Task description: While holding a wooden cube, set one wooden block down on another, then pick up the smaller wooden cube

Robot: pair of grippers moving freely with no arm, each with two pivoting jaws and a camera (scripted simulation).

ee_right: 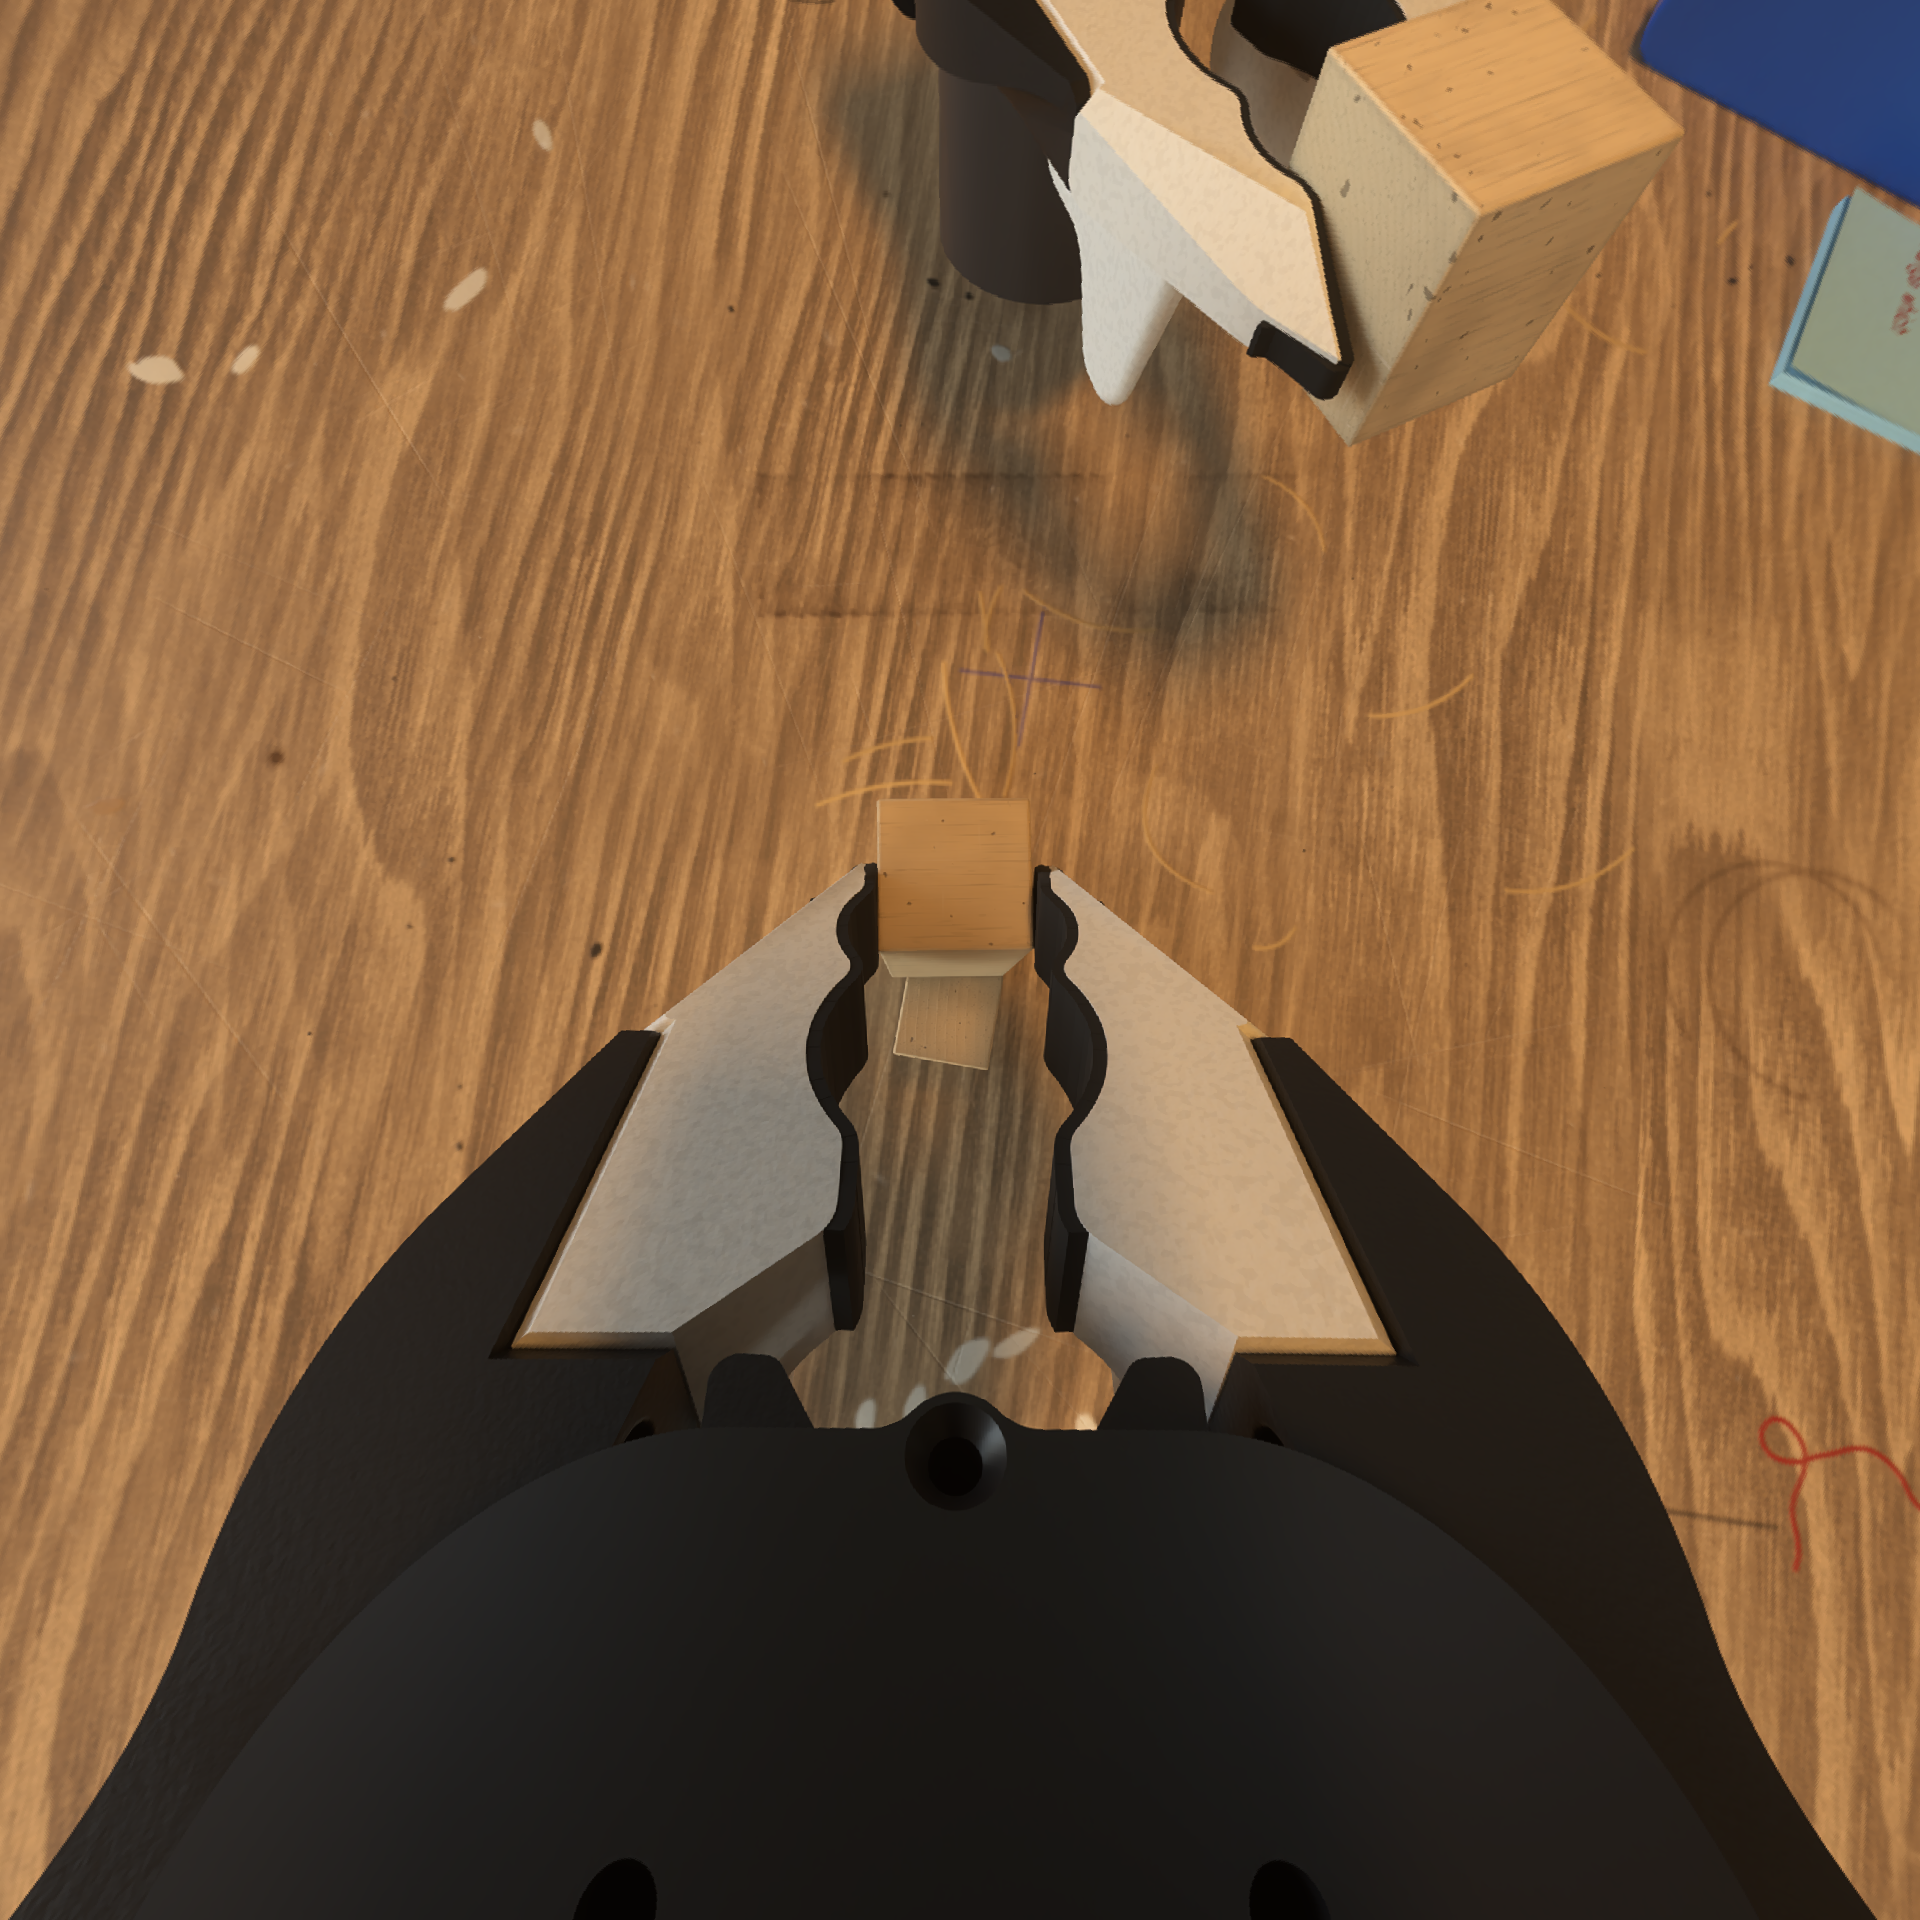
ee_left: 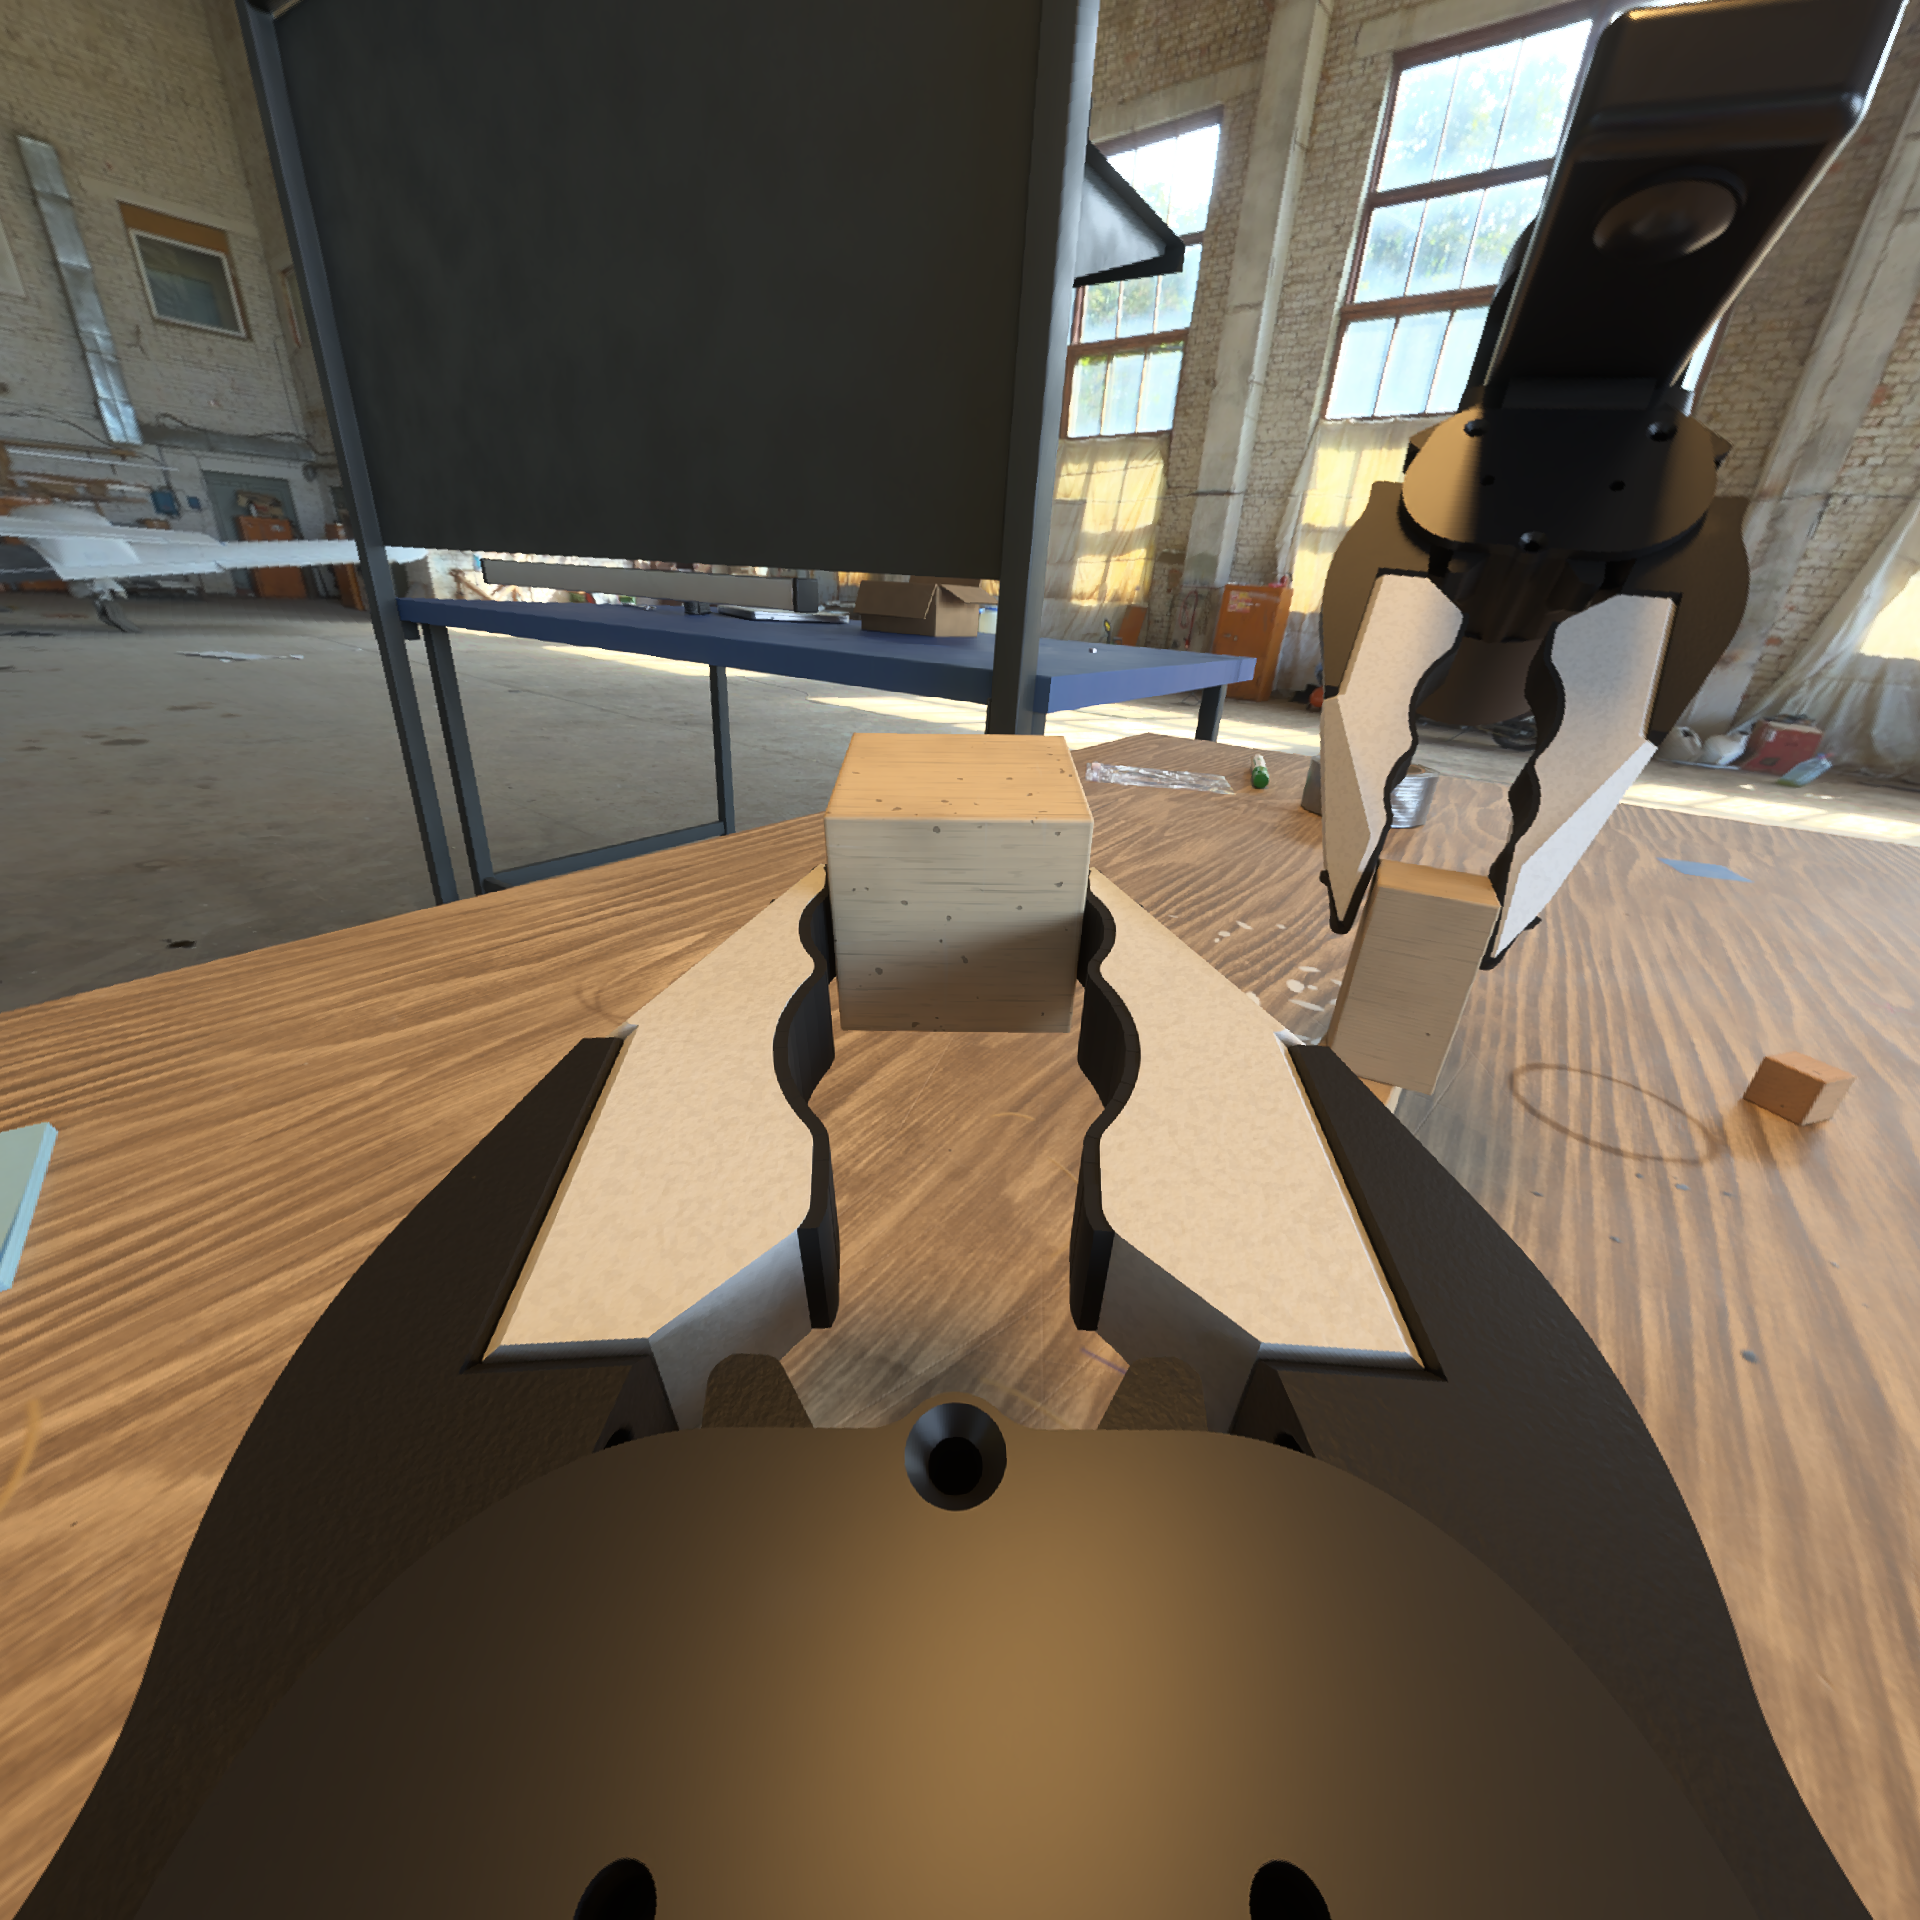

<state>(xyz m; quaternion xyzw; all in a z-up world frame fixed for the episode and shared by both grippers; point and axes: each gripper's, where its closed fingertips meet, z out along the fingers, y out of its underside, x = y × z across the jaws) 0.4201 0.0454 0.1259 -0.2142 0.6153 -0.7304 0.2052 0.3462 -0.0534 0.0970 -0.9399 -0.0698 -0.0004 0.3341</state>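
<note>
Wooden counter in a hall: left gripper is clamping the large cube aloft mid-counter; right gripper is gripping a block, carrying it. Small cube is lying toward the right edge. Next probably lowering onto the second block, which I can't locate.

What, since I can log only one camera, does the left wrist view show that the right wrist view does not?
Only the left wrist view: the small cube lying on the table, plus windows and a blue bench beyond it. Only the right wrist view: a red thread on the table. Both: the left gripper shut on the big cube, and the right gripper shut on a block.
</note>
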